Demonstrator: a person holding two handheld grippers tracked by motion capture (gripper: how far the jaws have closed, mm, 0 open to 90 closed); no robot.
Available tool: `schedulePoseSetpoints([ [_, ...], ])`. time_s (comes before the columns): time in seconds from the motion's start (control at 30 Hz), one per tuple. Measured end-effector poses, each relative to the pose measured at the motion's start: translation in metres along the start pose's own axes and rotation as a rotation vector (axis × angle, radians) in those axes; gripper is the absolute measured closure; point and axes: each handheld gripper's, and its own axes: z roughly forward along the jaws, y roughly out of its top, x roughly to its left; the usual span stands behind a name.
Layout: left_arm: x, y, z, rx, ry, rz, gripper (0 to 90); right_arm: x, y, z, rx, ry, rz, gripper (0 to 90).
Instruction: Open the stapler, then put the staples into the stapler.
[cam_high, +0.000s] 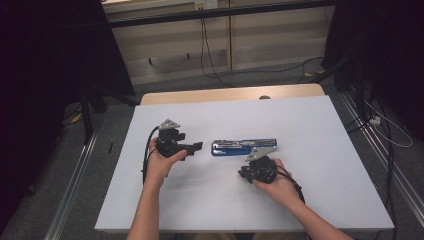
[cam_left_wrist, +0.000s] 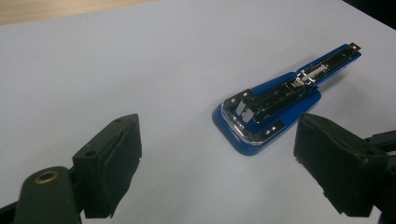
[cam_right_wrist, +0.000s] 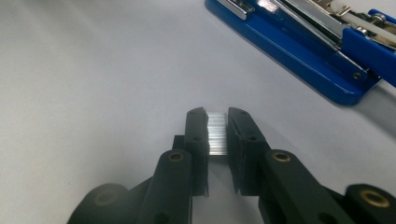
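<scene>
At the bottom centre of the right gripper view, the right gripper (cam_right_wrist: 217, 122) has its fingers clamped on a silvery strip of staples (cam_right_wrist: 216, 133). To load it well, I judge it should go level and lengthwise into the open blue metal stapler (cam_right_wrist: 299, 42) at upper right. The left gripper (cam_left_wrist: 219, 154), fingers apart, could steady the base. Nothing on the white desk (cam_high: 300, 200) blocks the way.

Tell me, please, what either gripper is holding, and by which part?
The right gripper pinches a strip of staples across its long sides; the left gripper is open, holding nothing.
</scene>
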Motion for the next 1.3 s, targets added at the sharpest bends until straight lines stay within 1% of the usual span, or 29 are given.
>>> schedulePoseSetpoints([
  [0.07,0.002,0.0,-0.002,-0.002,0.002,-0.005,15.3,-0.003,0.003,-0.002,-0.006,0.01,0.0,78.8],
  [0.13,0.003,-0.001,-0.003,-0.004,0.003,-0.012,15.1,-0.008,0.007,-0.006,-0.031,0.026,0.004,78.8],
  [0.17,0.004,-0.001,-0.004,0.0,0.008,-0.009,14.9,-0.011,0.01,-0.007,-0.043,0.038,0.001,78.8],
  [0.23,0.004,-0.001,-0.005,-0.002,0.012,-0.012,14.7,-0.016,0.014,-0.01,-0.06,0.044,-0.011,78.8],
  [0.27,0.004,-0.001,-0.005,-0.002,0.011,-0.013,14.6,-0.02,0.016,-0.011,-0.068,0.055,-0.017,78.8],
  [0.37,0.004,-0.001,-0.006,-0.001,0.01,-0.008,14.6,-0.029,0.023,-0.012,-0.089,0.081,-0.015,78.8],
  [0.47,0.003,-0.001,-0.006,0.003,0.007,-0.004,14.5,-0.035,0.031,-0.013,-0.096,0.09,-0.04,78.8],
  [0.6,0.003,-0.001,-0.005,0.008,0.006,-0.006,14.2,-0.043,0.042,-0.011,-0.115,0.128,-0.082,78.7],
  [0.67,0.003,-0.002,-0.006,0.012,0.006,-0.005,14.1,-0.046,0.047,-0.01,-0.119,0.15,-0.106,78.8],
  [0.73,0.004,-0.002,-0.007,0.005,0.006,-0.009,13.9,-0.049,0.051,-0.008,-0.122,0.158,-0.119,78.8],
  [0.8,0.004,-0.002,-0.008,0.009,0.008,-0.009,13.8,-0.053,0.055,-0.007,-0.126,0.172,-0.115,78.8],
  [0.83,0.005,-0.002,-0.008,0.012,0.009,-0.003,13.8,-0.055,0.056,-0.006,-0.127,0.173,-0.121,78.8],
  [0.97,0.006,-0.004,-0.01,0.012,0.012,-0.008,13.7,-0.062,0.062,-0.005,-0.129,0.182,-0.13,78.8],
  [1.17,0.005,-0.007,-0.013,0.015,0.023,-0.006,13.5,-0.069,0.073,-0.003,-0.122,0.207,-0.186,78.8],
  [1.27,0.004,-0.008,-0.015,0.014,0.026,-0.004,13.4,-0.072,0.079,-0.004,-0.124,0.217,-0.207,78.7],
  [1.3,0.004,-0.008,-0.016,0.014,0.025,-0.004,13.4,-0.073,0.081,-0.004,-0.129,0.226,-0.205,78.8],
])
